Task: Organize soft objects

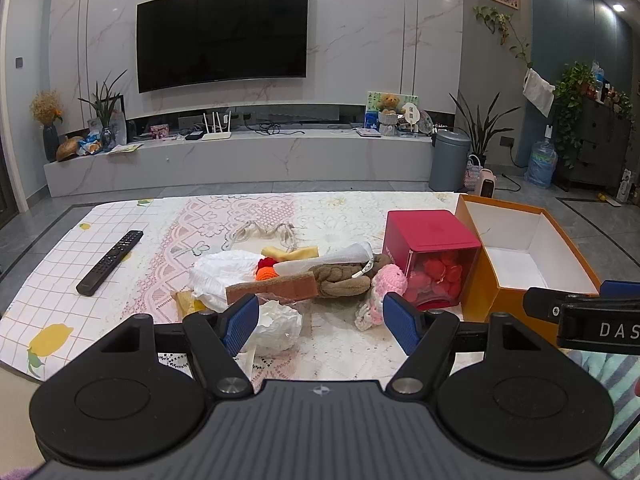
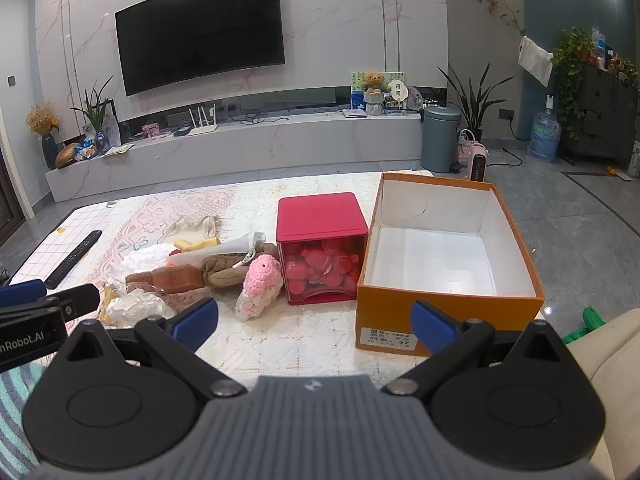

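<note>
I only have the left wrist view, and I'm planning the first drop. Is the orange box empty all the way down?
Observer: Yes. In the right wrist view the whole floor of the box shows, white and bare.
Operator: Is the right gripper free?
Observer: The right gripper has its jaws wide open, with nothing between them.
Operator: Anything on the box's near end?
Observer: A white label at its lower left corner.

White letters "DAS" stand on the black body of the right gripper point(image 1: 600, 312). "nRobot.AI" stands on the black body of the left gripper point(image 2: 28, 342). Label point(image 2: 387, 338) on the orange box point(image 2: 448, 312) front wall: "37" legible; the rest too small to read.
</note>
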Motion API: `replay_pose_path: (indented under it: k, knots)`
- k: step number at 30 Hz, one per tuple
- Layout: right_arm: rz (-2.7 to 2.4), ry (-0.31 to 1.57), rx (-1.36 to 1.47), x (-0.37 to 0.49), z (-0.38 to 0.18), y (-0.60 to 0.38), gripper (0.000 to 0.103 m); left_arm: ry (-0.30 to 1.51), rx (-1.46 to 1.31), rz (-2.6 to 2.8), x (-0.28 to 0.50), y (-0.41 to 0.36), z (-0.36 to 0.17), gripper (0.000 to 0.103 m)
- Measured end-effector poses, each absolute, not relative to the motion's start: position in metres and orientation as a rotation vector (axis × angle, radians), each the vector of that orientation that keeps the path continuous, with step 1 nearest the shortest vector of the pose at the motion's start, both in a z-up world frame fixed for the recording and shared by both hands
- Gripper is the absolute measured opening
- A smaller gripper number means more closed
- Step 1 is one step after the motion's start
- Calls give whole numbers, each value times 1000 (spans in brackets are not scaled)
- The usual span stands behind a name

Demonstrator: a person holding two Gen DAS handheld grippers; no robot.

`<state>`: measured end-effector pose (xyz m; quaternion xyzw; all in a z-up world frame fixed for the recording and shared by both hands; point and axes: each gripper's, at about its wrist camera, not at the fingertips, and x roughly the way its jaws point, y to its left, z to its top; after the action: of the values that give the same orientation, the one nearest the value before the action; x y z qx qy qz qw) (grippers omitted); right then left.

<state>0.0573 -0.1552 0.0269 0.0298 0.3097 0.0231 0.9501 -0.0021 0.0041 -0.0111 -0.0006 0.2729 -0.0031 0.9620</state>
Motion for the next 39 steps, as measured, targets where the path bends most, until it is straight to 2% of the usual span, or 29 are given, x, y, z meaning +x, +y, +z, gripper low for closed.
replay_pose_path:
  k: [33,39]
  knots:
    - [52,628,56,57,26,-152,100,559,0,-10,-3,3,-12,83]
    - [102,549,45,53,21,-148,100,564,17,-55,-3,4,-23,81]
